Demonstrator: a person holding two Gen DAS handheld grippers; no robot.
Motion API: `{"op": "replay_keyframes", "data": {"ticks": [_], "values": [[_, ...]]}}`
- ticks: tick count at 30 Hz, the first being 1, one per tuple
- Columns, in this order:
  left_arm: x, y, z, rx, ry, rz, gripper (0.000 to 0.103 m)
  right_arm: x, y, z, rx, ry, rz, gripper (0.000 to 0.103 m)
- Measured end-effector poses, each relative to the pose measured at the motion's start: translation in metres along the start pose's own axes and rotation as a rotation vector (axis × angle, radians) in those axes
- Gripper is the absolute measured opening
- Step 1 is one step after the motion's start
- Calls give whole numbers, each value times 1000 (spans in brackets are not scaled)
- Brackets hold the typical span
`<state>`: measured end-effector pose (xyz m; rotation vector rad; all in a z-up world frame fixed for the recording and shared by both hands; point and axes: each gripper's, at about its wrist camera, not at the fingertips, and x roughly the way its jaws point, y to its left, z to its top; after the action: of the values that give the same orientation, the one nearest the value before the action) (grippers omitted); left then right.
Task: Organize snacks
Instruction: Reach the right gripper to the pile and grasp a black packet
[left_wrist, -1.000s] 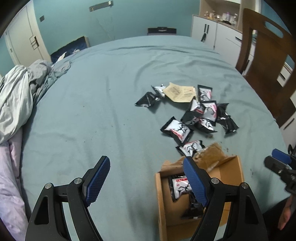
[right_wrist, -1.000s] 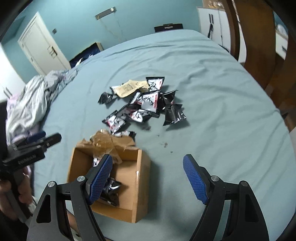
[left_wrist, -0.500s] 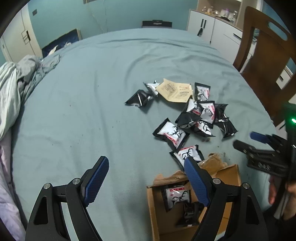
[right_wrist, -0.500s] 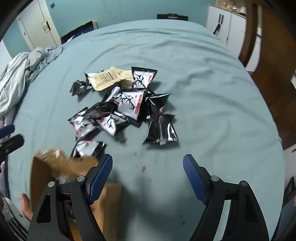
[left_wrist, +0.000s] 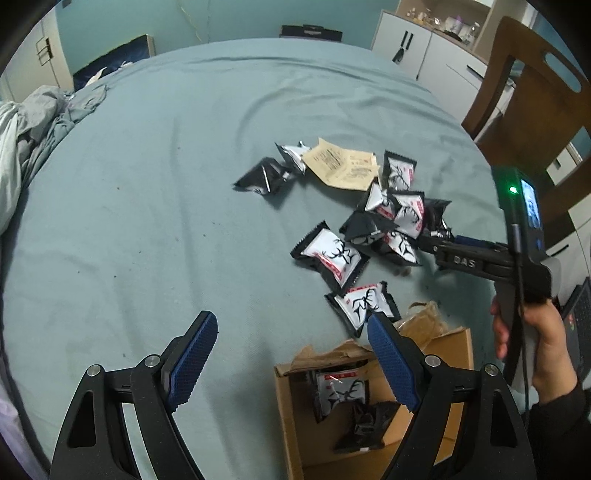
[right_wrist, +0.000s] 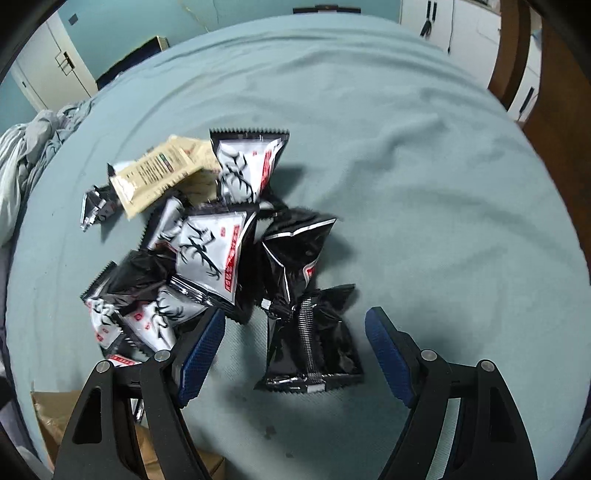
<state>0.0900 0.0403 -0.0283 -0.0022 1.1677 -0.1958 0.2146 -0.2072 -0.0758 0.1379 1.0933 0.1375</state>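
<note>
We list one right claw (right_wrist: 295, 349), jaws spread wide and holding nothing, poised low over a black snack packet (right_wrist: 312, 343) that lies seam-up on the teal bed (right_wrist: 424, 184) between the blue pads; we judge it the next pick, being the nearest of the pile (right_wrist: 207, 258) and lying a little apart. One left claw (left_wrist: 291, 362), likewise spread and empty, hangs beside the cardboard box (left_wrist: 291, 417), which stands open with two packets inside; we take it as waiting near the drop-off, the rest of the packets lying loose beyond.
</note>
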Motion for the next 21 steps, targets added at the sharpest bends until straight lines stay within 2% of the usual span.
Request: {"op": "replay_keyframes", "data": {"ticks": [3,7,11,17,21], "values": [[3,-1,0,11,3,9,85,9,3,2,-30,16,-61,44],[6,-3,0,25,9,16,85,-2,9,3,-47,-14,-42,42],[10,-5,1,45,25,11,85,-36,14,-3,-33,-72,-17,42],[15,4,16,32,11,40,85,-98,13,-35,5,-156,81,42],[31,12,31,17,33,62,85,-129,13,-61,12,-214,122,42]]}}
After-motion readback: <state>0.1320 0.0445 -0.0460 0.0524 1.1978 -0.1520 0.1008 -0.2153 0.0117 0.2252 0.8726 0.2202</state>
